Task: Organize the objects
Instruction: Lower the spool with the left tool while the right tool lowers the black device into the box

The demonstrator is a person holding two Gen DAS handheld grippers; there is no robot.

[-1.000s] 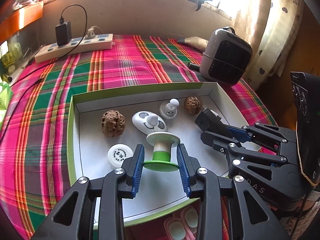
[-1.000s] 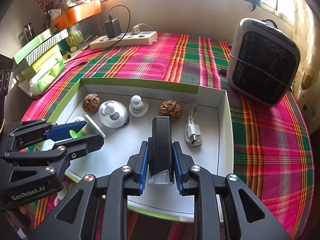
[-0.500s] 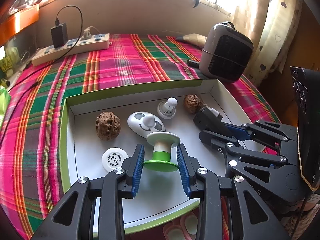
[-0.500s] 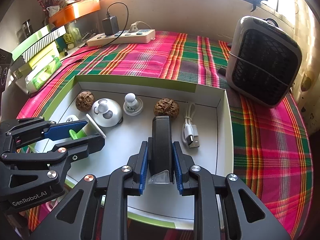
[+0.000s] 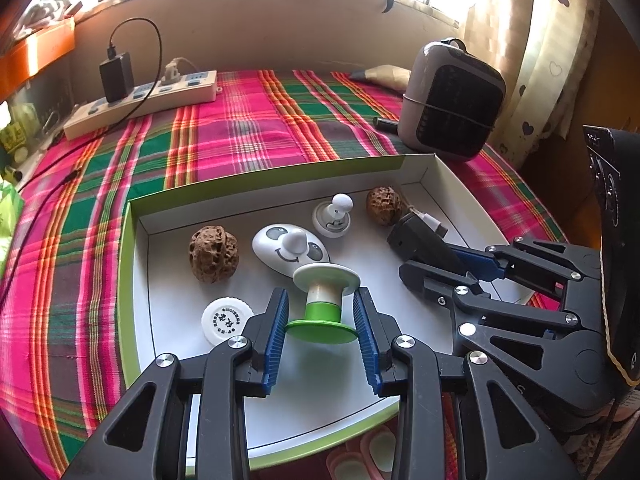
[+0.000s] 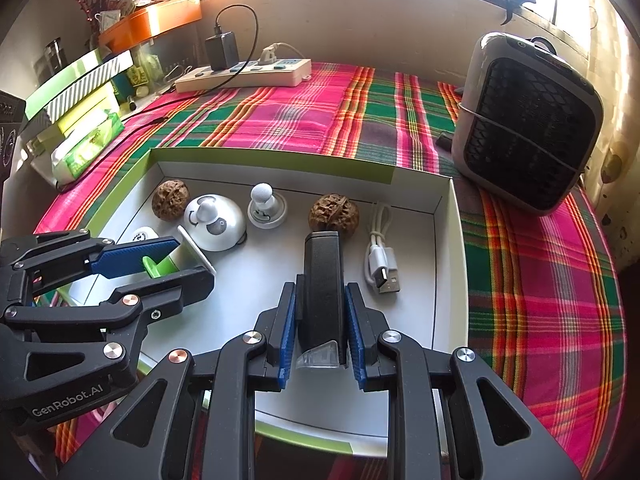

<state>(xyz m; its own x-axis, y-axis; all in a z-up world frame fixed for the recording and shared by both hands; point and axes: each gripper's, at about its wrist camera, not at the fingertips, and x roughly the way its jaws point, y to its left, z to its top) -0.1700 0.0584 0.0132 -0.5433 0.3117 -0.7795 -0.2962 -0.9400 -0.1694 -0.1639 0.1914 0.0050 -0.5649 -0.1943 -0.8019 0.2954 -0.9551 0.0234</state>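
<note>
Over the box [image 6: 456, 240], the left gripper [image 5: 320, 326] clamped a spool [image 5: 324, 300] and the right gripper [image 6: 320, 320] a black case [image 6: 322, 280], seemingly for placing inside.

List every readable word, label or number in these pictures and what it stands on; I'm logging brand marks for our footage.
"GenRobot.AI": on the left gripper's black body, seen in the right wrist view.
Black characters on the white round cap in the box: too small to read.
Faint letter on the right gripper's body, left wrist view: mostly hidden.
Print on the green packages at the table edge: blurred.
</note>
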